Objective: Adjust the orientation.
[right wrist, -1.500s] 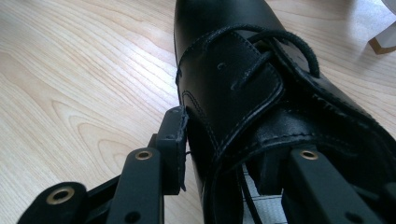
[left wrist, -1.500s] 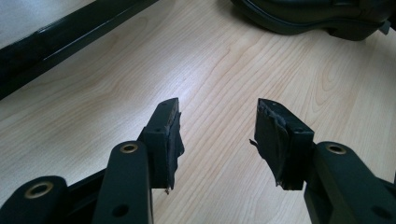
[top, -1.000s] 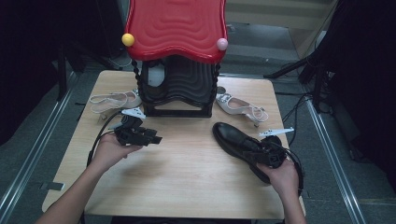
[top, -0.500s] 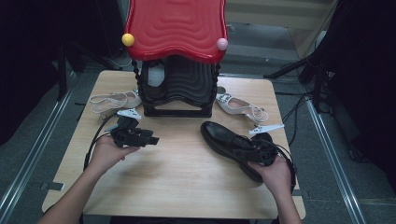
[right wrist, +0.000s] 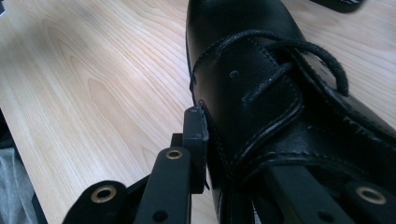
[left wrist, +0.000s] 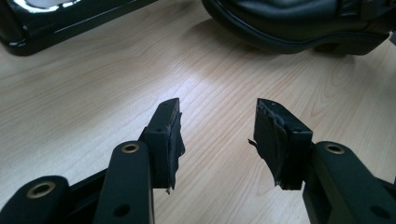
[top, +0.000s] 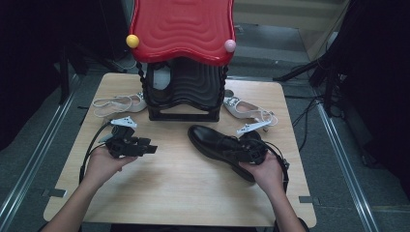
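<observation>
A black lace-up leather shoe [top: 212, 140] lies on the wooden table [top: 183, 193], right of centre, toe pointing to the rack. My right gripper [top: 247, 151] is shut on its collar near the heel. In the right gripper view [right wrist: 238, 144] one jaw presses the shoe's [right wrist: 261, 70] outer side and the other jaw sits inside the opening. My left gripper [top: 152, 149] is held at the table's left, pointing right toward the shoe [left wrist: 289, 23]. Its jaws [left wrist: 217, 126] have just been opening and stand open with nothing between them.
A black shoe rack [top: 181, 92] with a red wavy top [top: 183, 29] stands at the back centre. One white strappy sandal [top: 118, 103] lies left of the rack and another [top: 246, 108] right of it. Cables trail from both grippers.
My right gripper has carried the black shoe leftward toward the middle of the table. The left gripper has shifted a little toward the person.
</observation>
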### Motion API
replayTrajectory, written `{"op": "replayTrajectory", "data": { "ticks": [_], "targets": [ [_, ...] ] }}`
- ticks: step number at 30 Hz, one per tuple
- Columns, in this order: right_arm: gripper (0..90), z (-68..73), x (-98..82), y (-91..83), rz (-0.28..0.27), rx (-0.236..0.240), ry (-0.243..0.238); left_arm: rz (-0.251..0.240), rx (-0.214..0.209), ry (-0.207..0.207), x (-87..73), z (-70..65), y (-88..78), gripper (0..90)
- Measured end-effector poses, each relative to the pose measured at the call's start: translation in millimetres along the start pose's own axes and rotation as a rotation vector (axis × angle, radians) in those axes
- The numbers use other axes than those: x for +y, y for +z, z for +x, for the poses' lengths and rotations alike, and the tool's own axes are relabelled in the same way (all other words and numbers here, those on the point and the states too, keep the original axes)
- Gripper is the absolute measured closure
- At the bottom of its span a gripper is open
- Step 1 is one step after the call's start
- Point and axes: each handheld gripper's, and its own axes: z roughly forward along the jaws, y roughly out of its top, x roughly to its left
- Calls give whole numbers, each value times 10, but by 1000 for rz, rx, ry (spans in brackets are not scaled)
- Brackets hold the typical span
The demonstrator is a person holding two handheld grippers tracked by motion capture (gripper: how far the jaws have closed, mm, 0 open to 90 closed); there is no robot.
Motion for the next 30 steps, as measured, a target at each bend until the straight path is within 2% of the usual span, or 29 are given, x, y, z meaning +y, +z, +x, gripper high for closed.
{"op": "replayTrajectory", "data": {
  "ticks": [11, 17, 18, 22, 27, 30],
  "targets": [
    [798, 238, 302, 366, 40, 50, -73, -14, 32, -18, -136, -16, -36, 489],
    [796, 340, 421, 504, 55, 77, -86, -20, 37, -20, -149, -14, -34, 481],
    [795, 397, 477, 571, 60, 81, -96, -22, 38, -19, -149, -15, -33, 481],
    [793, 468, 580, 685, 65, 96, -102, -17, 38, -16, -147, -23, -26, 477],
    [788, 529, 661, 779, 67, 99, -112, -24, 40, -14, -135, -24, -42, 467],
    [785, 550, 707, 846, 70, 97, -100, -32, 26, -29, -98, -11, -36, 476]
  ]
}}
